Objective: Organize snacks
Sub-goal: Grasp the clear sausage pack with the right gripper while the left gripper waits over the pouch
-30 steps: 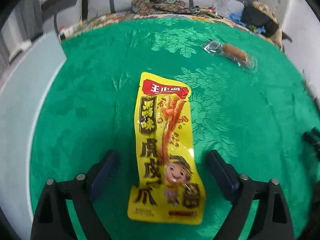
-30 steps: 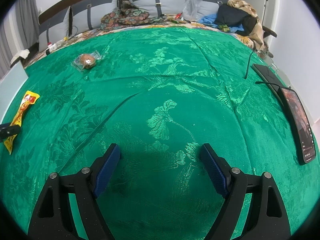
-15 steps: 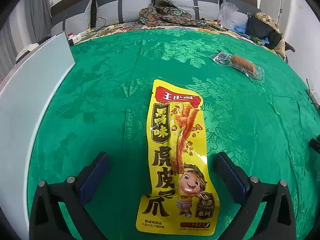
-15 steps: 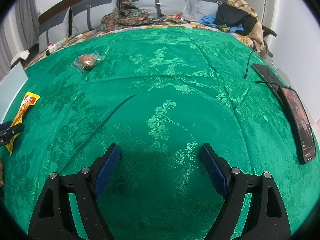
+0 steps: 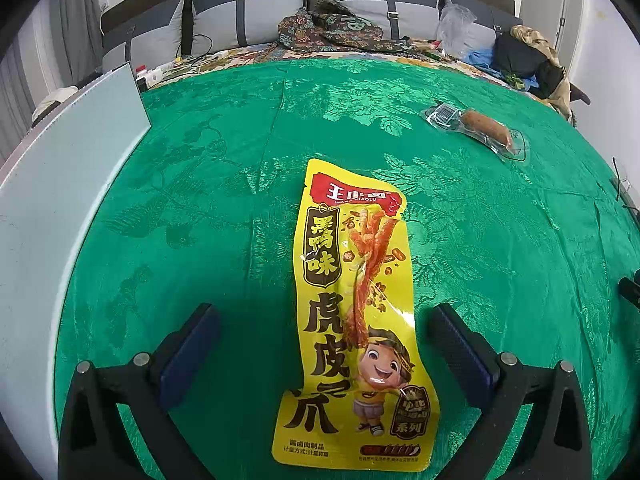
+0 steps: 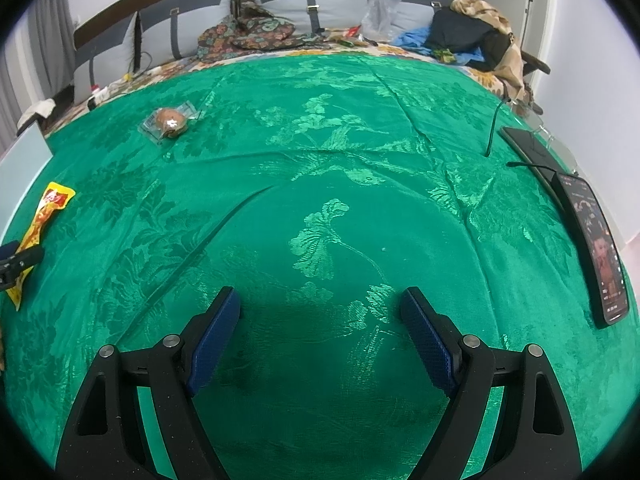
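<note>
Green floral-patterned damask cloth point(image 6: 320, 184) covers the whole work surface, with wide bare stretches in front of both tools; a pale grey flat panel point(image 5: 48, 184) borders its left edge, and a black phone with a lit screen point(image 6: 600, 248) lies along its right edge (a dark cable runs beside it). The long yellow printed snack pouch point(image 5: 352, 320) lies flat, long axis running straight away from the left gripper point(image 5: 320, 336), red label end farthest. That gripper is spread wide, pads either side of the pouch, apparently not touching it. The right gripper point(image 6: 320, 320) is equally wide apart, holding nothing, over bare cloth. A clear-wrapped brown sausage-like snack point(image 5: 480, 128) sits well beyond.
</note>
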`<state>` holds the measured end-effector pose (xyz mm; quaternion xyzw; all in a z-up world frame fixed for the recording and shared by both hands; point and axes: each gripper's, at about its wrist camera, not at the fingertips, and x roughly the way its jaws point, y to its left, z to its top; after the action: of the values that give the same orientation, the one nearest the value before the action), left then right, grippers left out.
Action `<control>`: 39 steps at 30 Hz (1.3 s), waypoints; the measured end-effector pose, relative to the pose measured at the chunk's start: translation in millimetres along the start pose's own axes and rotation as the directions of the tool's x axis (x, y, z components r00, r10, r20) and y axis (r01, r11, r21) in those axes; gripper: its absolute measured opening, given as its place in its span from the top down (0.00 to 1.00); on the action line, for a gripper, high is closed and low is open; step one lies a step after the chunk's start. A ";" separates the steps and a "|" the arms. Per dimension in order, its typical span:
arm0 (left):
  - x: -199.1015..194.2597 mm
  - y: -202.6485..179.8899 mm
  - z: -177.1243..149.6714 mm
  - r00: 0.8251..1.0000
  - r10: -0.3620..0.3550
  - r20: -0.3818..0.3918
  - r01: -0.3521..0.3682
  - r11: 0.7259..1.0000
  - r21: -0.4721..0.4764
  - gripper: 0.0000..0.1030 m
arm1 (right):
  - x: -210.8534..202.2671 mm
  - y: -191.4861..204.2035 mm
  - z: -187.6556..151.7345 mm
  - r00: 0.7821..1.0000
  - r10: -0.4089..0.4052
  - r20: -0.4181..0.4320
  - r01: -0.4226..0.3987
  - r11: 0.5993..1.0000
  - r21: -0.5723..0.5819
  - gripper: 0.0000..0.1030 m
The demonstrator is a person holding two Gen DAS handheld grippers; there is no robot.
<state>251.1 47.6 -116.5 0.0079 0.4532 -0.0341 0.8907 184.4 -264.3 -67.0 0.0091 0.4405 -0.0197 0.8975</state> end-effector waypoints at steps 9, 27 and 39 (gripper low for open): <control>-0.4 0.5 -0.2 1.000 0.000 0.000 0.000 1.000 0.000 0.00 | -0.1 -0.6 -0.1 1.000 0.002 0.000 -0.002 1.000 0.000 0.17; -0.1 0.5 -0.1 1.000 -0.001 0.000 0.001 1.000 0.000 0.00 | 43.7 99.4 119.5 0.976 0.212 -0.050 -0.217 0.925 -0.313 0.14; 0.2 0.6 -0.4 1.000 -0.001 0.001 0.001 1.000 0.000 0.00 | 132.0 169.5 174.9 0.968 0.099 -0.230 -0.172 0.930 -0.324 0.16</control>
<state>251.0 48.2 -116.8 0.0079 0.4529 -0.0346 0.8909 410.6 -104.5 -64.6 -0.1139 0.5275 0.1203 0.8332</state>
